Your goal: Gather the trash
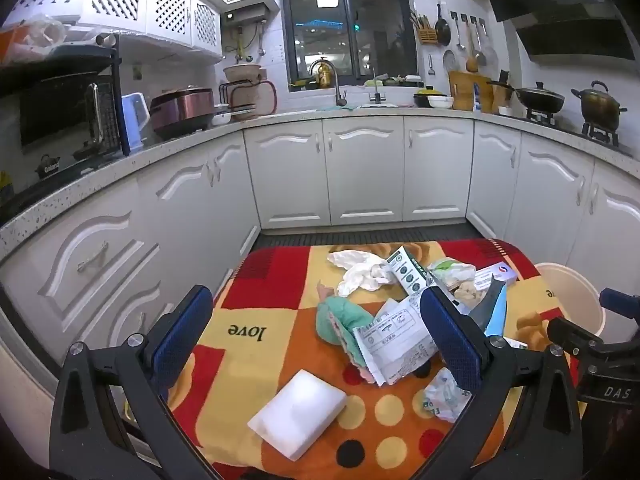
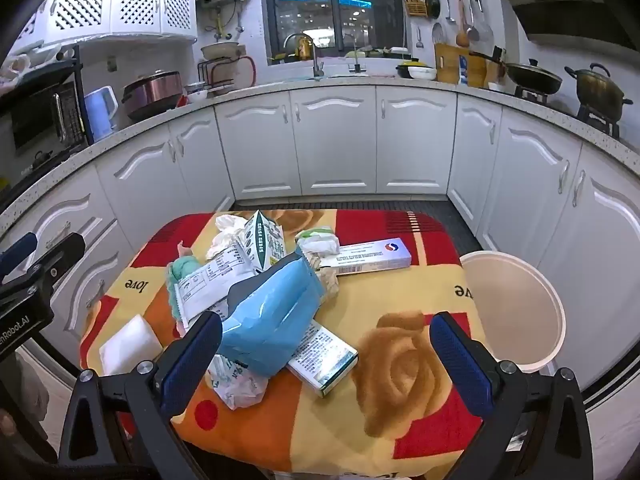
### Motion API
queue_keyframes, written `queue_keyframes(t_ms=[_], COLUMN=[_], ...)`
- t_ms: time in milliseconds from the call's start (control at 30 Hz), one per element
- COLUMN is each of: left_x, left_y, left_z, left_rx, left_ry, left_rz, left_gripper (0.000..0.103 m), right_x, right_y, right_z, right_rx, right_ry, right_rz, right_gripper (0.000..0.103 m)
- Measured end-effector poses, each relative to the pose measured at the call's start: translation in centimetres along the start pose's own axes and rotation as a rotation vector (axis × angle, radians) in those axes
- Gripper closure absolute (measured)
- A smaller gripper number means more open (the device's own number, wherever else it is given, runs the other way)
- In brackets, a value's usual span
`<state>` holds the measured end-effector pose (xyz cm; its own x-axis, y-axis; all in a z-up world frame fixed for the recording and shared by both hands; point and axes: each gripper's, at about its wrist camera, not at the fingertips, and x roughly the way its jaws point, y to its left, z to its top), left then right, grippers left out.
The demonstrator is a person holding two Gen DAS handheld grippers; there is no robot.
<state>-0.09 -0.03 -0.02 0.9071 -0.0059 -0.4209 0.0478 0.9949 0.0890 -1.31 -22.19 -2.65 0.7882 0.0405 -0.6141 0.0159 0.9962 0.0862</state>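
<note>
carton [image 2: 262, 246] half under wrappers (bin [image 2: 516, 312] cropped)

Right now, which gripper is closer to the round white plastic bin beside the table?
Right. The right gripper hovers open over the table's corner next to the round white plastic bin. The left gripper, also open, sits farther left, over the trash pile.

We cannot read the small print on the white printed paper wrapper [image 1: 394, 338], partly hidden behind a hand-held gripper finger. The flat green-and-white carton [image 2: 322, 354] lies half under the blue plastic pouch [image 2: 276, 314]. The round beige plastic bin [image 2: 516, 312] hides its bottom below the bench's patterned cloth edge [image 2: 460, 280].
</note>
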Motion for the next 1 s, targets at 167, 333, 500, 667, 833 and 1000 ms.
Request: queue_keyframes(t_ms=[167, 333, 500, 667, 833, 1000], left_x=[-0.1, 0.2, 0.4, 0.5, 0.3, 0.3], left_y=[0.3, -0.2, -0.7, -1.1, -0.8, -0.7], left_z=[-0.5, -0.6, -0.6, -0.6, -0.5, -0.3], left_rx=[-0.006, -0.031, -0.042, -0.05, -0.085, -0.092], left_ry=[0.026, 0.034, 0.039, 0.037, 0.016, 0.013], left_rz=[-0.024, -0.03, -0.054, -0.064, -0.091, -0.095], left_gripper=[0.0, 0.0, 0.0, 0.0, 0.0, 0.0], right_x=[-0.1, -0.1, -0.1, -0.2, -0.3, -0.7], right_y=[-0.6, 1.0, 1.1, 1.2, 1.3, 1.2], right_z=[0.1, 0.0, 0.2, 0.4, 0.6, 1.0], right_rx=[0.007, -0.038, -0.031, -0.024, -0.027, -0.016], right_ry=[-0.008, -0.029, -0.052, -0.075, -0.095, -0.128], right_rz=[0.001, -0.029, -0.031, -0.031, -0.032, -0.026], right_gripper=[0.0, 0.0, 0.0, 0.0, 0.0, 0.0])
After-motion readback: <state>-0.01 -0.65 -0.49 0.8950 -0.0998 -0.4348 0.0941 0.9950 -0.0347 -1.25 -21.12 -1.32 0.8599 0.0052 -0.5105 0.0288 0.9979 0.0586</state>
